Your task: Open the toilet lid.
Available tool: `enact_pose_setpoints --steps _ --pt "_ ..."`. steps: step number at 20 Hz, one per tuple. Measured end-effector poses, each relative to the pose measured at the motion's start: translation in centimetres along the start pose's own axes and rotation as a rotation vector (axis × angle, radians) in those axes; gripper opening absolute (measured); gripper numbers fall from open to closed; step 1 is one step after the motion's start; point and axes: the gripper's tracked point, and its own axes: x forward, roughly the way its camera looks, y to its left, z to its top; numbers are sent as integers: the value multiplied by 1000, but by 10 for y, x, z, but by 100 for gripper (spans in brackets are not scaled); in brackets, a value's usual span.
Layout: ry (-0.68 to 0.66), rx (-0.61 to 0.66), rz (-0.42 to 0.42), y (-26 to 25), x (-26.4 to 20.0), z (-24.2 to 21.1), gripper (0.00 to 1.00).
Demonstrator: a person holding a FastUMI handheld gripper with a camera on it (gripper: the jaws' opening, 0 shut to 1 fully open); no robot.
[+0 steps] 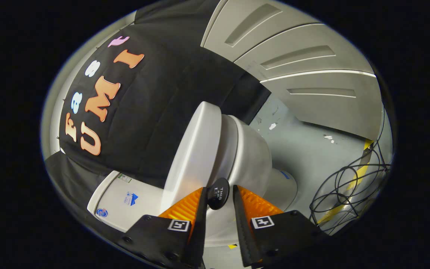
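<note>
- My gripper has its fingers closed on the black round tab at the toilet lid's edge.
- The bowl lies right of the lid, the tank left.

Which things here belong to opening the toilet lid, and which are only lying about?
Job: lid, black tab on its edge between the fingers, gripper with fingers beside the tab, toilet bowl.
Lying about: cables, tank, grey wall panels.
</note>
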Motion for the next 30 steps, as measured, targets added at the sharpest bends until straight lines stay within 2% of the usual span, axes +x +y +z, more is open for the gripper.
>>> enact_pose_setpoints --steps 1,4,5,9,13,14,19,22,30 --pt "-7 -6 -1 0 0 2 36" --pt "-11 -1 6 0 -3 6 30" --pt "-14 2 2 0 0 6 23" --pt "-34 -12 -18 0 5 12 15" --pt "-47 -8 -28 4 -2 18 14" --pt "-40 -25 -30 5 4 13 8" --pt "-59 -36 -37 4 1 11 8" --pt "-33 39 -13 2 -2 10 8" --pt "-61 -18 -75 13 2 14 8"
